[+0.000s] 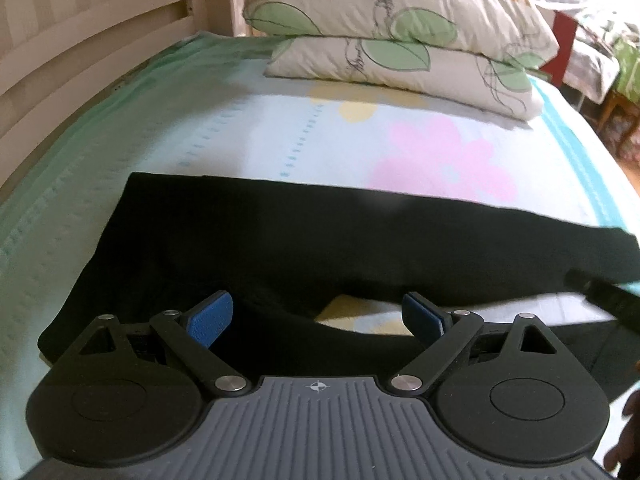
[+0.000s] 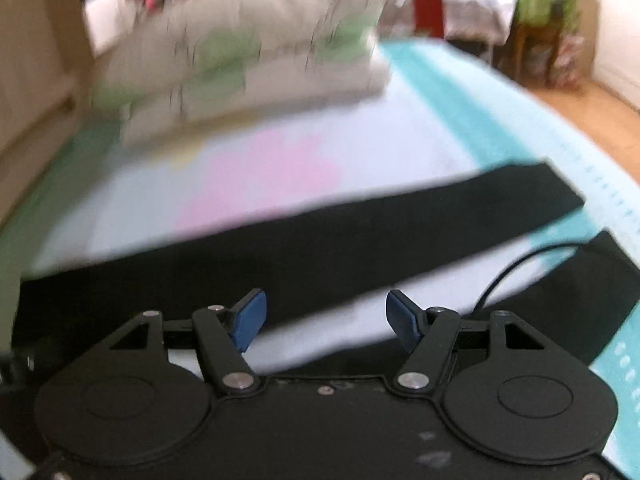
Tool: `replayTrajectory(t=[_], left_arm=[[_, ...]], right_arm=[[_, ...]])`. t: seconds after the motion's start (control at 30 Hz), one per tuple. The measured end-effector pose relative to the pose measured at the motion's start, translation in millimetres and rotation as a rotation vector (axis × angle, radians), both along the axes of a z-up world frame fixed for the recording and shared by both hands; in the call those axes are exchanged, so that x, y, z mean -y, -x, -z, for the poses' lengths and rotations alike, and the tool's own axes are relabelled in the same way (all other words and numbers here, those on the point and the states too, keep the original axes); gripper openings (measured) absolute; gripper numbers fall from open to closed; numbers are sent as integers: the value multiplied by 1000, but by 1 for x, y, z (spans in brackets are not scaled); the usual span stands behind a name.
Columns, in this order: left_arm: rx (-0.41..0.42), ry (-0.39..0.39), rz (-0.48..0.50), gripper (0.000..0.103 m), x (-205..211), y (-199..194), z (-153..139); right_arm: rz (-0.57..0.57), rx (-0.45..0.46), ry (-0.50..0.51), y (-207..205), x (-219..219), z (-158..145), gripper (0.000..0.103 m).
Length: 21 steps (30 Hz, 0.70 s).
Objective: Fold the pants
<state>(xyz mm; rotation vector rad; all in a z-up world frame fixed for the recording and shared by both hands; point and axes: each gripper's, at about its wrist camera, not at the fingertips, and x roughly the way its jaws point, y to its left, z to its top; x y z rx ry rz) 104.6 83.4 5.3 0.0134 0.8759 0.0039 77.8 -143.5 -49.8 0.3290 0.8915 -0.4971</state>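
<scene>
Black pants [image 1: 280, 236] lie spread flat across the bed, waist end to the left, legs running right. My left gripper [image 1: 318, 320] hovers open just above the crotch area, blue pads [image 1: 212, 320] wide apart, nothing between them. In the right wrist view the two pant legs [image 2: 320, 236] diverge toward the right, with a strip of sheet between them. My right gripper [image 2: 324, 320] is open over the gap between the legs, holding nothing. That view is motion-blurred.
Two stacked leaf-print pillows [image 1: 400, 40] sit at the head of the bed. A white slatted bed frame [image 1: 80, 48] runs along the left. The floral sheet [image 1: 280, 132] lies bare beyond the pants. A thin black cable [image 2: 516, 268] arcs over the near leg. Wooden floor [image 2: 580, 120] lies right.
</scene>
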Motion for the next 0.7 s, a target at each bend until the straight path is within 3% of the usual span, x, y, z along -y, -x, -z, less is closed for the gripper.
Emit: replayTrajectory(t=[0.07,0.17,0.27,0.43,0.5,0.6,0.7], left_arm=[[6,3,-13,93,-4,1,-1],[12,6,-26,93,-8,3,-2],[21,4,-33,93,-9,6,-6],[60,23,-41,93,-16,15,-17],[78,24,-43,93,-21,17,-25],[118,30,-55,93,-31,22,-40],[170,49,-73,93,-42,27,-56]], right_arm=[[-9,107,-14,2,3,-5,70],[-48,118,-28,-4,3,-11,70],[-43,101,94,-8,-6,-17,70],[-18,194,218,-2,-2,-44,70],[-18,215,281,-1,4,-59,68],[-29,331,249,15,25,-96,68],[3,386,313,31,44,-135,68]])
